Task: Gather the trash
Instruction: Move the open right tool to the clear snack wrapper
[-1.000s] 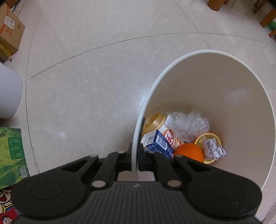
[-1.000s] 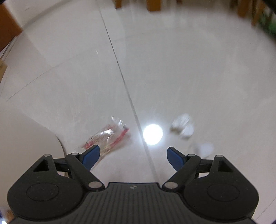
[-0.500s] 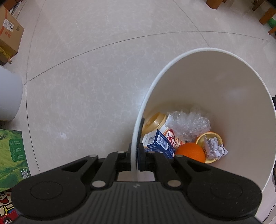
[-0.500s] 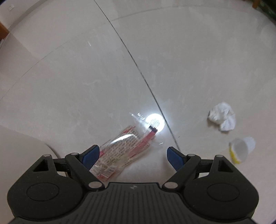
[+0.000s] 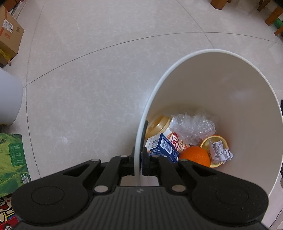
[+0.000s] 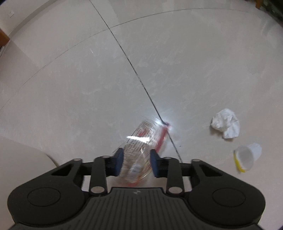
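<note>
My left gripper (image 5: 137, 159) is shut on the rim of the white trash bin (image 5: 221, 85). Inside the bin lie a blue carton (image 5: 164, 147), a yellow-capped bottle (image 5: 159, 124), a clear plastic bag (image 5: 192, 127), an orange (image 5: 195, 155) and crumpled paper (image 5: 220, 152). My right gripper (image 6: 136, 161) is shut on a clear red-printed plastic wrapper (image 6: 141, 146) that lies on the pale tile floor. To its right lie a crumpled white tissue (image 6: 226, 124) and a small clear plastic cup (image 6: 247, 155) with a yellow lid.
The bin's white side (image 6: 21, 159) shows at the lower left of the right wrist view. A cardboard box (image 5: 9, 35), a white container (image 5: 8, 102) and a green carton (image 5: 12, 162) stand left of the bin. Wooden furniture legs (image 5: 272, 12) are at the far right.
My right gripper swung over the floor, came down around the plastic wrapper and closed from wide open onto it. The left gripper kept hold of the bin rim.
</note>
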A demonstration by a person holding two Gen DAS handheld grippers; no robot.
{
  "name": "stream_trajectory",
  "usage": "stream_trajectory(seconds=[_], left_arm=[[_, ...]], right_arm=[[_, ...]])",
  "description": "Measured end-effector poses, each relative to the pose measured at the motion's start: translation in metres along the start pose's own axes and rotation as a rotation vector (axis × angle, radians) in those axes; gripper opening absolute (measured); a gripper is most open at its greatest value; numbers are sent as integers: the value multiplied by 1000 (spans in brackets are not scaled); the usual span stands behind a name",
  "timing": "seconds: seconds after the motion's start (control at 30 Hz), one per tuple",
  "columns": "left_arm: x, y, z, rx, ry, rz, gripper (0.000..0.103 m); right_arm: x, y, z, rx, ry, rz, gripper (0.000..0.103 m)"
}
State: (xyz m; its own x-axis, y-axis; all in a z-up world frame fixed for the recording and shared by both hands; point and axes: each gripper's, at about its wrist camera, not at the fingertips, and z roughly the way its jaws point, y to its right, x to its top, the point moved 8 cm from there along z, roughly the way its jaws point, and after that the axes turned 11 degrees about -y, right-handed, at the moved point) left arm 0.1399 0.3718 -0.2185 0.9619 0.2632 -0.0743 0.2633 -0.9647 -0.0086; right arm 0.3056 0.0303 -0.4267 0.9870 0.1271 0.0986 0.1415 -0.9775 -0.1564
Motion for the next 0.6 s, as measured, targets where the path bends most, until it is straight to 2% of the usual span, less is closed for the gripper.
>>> stream_trajectory(seconds=[0.23, 0.47, 0.6], left_arm=[[-4, 2, 5, 1, -6, 10, 2], [-2, 2, 4, 5, 9, 6, 1], [-3, 2, 3, 3, 13, 2, 1]], right_arm=[[2, 0, -53, -48, 46, -68, 30], [1, -8, -136, -54, 109, -138, 30], [0, -28, -186, -53, 147, -213, 30]])
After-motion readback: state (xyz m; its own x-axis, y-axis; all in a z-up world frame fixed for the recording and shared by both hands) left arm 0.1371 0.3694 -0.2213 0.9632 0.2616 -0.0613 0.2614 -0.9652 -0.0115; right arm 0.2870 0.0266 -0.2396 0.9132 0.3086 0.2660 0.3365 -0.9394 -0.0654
